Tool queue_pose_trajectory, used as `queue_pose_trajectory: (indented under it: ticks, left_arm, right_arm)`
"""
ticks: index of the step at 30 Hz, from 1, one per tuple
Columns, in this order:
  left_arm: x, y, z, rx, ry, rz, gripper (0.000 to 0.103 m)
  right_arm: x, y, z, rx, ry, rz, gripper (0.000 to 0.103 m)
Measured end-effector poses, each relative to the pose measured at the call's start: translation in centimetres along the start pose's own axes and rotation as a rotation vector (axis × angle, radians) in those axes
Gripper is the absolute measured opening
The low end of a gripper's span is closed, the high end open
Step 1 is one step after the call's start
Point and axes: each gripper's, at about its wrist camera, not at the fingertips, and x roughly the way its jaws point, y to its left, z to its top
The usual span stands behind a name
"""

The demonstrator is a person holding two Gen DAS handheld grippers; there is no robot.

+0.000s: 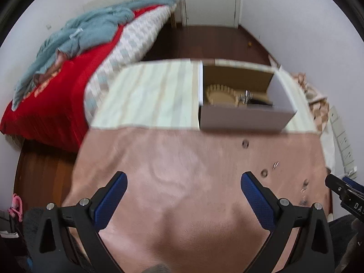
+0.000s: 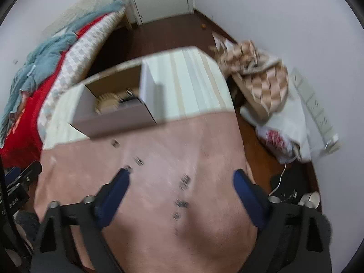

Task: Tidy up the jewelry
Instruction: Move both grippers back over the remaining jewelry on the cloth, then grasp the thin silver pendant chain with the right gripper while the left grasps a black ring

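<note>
Several small pieces of jewelry lie scattered on a pink cloth (image 1: 182,159): a ring (image 1: 245,144), another ring (image 1: 264,173), a small silver piece (image 1: 275,165) and more silver pieces (image 1: 304,183) to the right. An open cardboard box (image 1: 245,118) at the table's far side holds a round wooden stand (image 1: 219,95) and metal items. My left gripper (image 1: 183,178) is open over bare cloth. My right gripper (image 2: 182,175) is open above blurred silver pieces (image 2: 185,179) and more of them (image 2: 182,203); the same box (image 2: 113,120) is at the upper left.
A striped cloth (image 1: 147,95) covers the table's far half. A bed with a red cover (image 1: 56,104) stands to the left. On the floor at the right are a patterned bag (image 2: 257,77), a white plastic bag (image 2: 286,136) and a power strip (image 2: 316,113).
</note>
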Motion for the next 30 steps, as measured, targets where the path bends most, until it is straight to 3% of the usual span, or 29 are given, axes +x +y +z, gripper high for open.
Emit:
queue_pose_trajectory:
  ticks: [11,15,19,24,30]
  left_arm:
    - [4.4,-2.5,-1.5,0.055,0.081,0.031,0.102]
    - [4.9,-3.0,-1.2,0.071,0.084,0.015,0.102]
    - [5.4,-3.5,-0.9,0.078,0.094,-0.009,0.102]
    - [6.0,-4.6,-0.6,0.068,0.106,-0.097,0.102]
    - [7.3,-7.6,-0.6,0.108,0.142,-0.169,0.101]
  right_arm:
    - [6.9,-0.3,-1.9,-0.046,0.014,0.002,0.039]
    - [7.5,0.1,-2.0,-0.068,-0.001,0.018,0.011]
    - [6.6,0.3,-2.1,-0.056,-0.052,0.055,0.011]
    - [3.5,-0.9,-1.4,0.015,-0.121,0.141,0.011]
    - [2.7,-1.7,-0.8,0.042,-0.134,0.155,0.011]
